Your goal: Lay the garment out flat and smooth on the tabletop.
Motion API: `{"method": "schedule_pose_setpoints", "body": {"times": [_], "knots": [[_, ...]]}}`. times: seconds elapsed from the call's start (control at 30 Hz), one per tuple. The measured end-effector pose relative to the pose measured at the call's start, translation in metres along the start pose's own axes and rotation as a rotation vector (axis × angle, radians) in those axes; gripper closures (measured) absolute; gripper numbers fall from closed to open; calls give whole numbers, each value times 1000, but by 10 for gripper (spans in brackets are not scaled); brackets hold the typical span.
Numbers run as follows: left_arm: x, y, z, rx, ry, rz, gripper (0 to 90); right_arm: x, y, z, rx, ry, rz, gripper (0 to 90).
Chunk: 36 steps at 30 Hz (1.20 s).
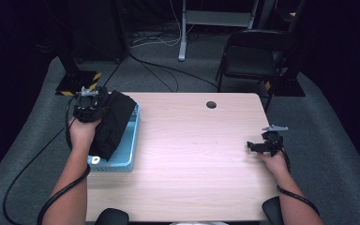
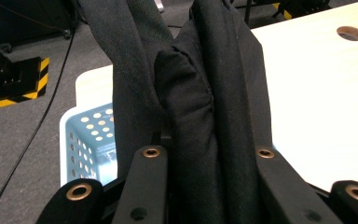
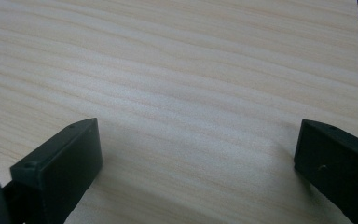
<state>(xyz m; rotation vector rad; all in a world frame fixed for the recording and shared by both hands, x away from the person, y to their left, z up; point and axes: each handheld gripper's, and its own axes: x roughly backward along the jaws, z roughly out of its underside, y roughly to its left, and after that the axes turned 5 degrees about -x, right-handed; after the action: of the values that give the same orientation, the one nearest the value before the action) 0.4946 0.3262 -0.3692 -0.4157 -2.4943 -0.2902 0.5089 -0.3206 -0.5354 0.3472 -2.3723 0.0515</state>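
Draped over perforated pale-blue plastic basket (image 1: 124,154): bunched black cloth (image 1: 112,123), pinched by left gripper (image 2: 207,154); right gripper (image 3: 196,154) spread above woodgrain table (image 1: 197,150).

Light falls from above onto the pale wood-grain worktop (image 1: 192,154), which is bright and evenly lit in the high view, while the room behind it sinks into near black. That view is soft and low in detail. In the left gripper view the black folded cloth (image 2: 200,102) swallows detail and the far worktop washes out towards white. The right gripper view is dim, with soft shadows beside the jaws and blurred near edges.
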Motion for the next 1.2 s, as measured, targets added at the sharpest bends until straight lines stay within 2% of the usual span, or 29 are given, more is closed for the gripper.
{"method": "schedule_pose_setpoints", "body": {"times": [0.67,1.2], "knots": [[9,-14,-19,-31,-36,21,765,0,0,0,0,0,0,0],[18,-30,-39,-83,-56,42,766,0,0,0,0,0,0,0]]}}
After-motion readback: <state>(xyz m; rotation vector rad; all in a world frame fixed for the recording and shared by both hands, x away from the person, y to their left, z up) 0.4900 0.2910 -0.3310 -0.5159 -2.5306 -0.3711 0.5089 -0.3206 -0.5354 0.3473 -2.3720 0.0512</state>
